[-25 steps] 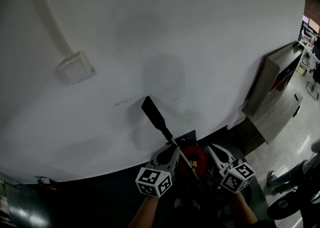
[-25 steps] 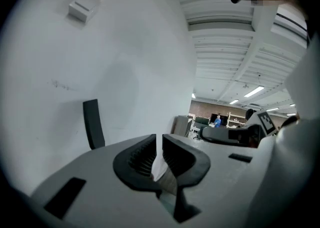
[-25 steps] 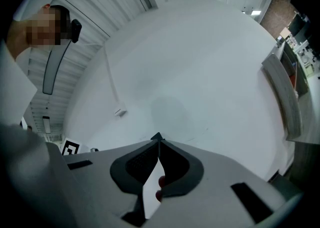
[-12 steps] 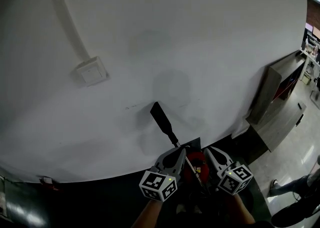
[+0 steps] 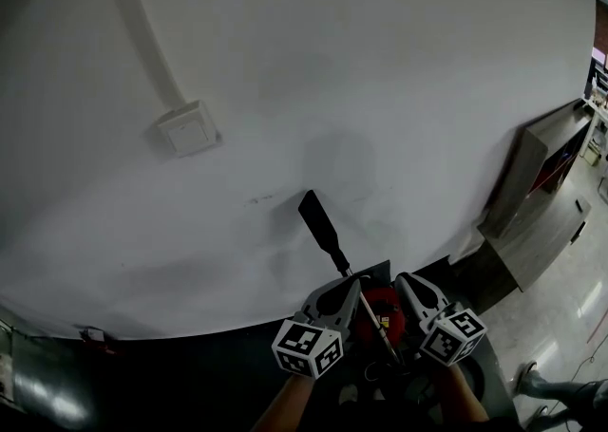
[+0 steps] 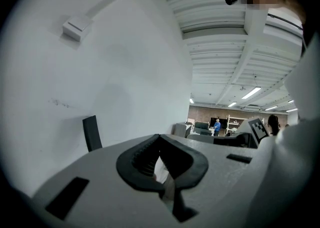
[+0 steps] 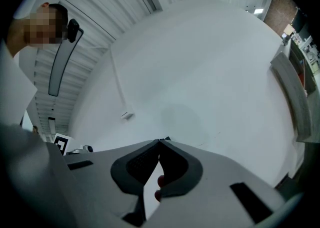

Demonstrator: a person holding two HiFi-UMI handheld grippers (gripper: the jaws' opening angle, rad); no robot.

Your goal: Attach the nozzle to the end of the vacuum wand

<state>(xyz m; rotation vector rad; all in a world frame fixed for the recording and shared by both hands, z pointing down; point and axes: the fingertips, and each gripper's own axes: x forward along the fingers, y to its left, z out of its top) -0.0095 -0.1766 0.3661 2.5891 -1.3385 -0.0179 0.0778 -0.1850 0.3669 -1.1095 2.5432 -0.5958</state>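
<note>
A flat black nozzle [image 5: 320,221] sits on the far end of a thin metal wand [image 5: 367,314] and points up along the white wall. The wand runs back to a red vacuum body [image 5: 382,310] between my two grippers. My left gripper [image 5: 350,286] lies just left of the wand and is shut, with nothing visible between its fingers. In the left gripper view the nozzle [image 6: 91,133] stands left of the shut left gripper [image 6: 160,136]. My right gripper [image 5: 404,280] lies right of the wand. The right gripper [image 7: 160,142] is shut in its own view, with red showing behind the jaws.
A white wall [image 5: 380,88] fills the view ahead, with a switch box [image 5: 188,128] and a conduit [image 5: 142,22] running up from it. A grey cabinet [image 5: 546,174] stands at the right on a shiny floor. A person's shoe [image 5: 535,384] shows at the lower right.
Both grippers and the vacuum have risen slightly. The nozzle, wand and wall box have drifted right in the head view, while the wand stays between the grippers.
</note>
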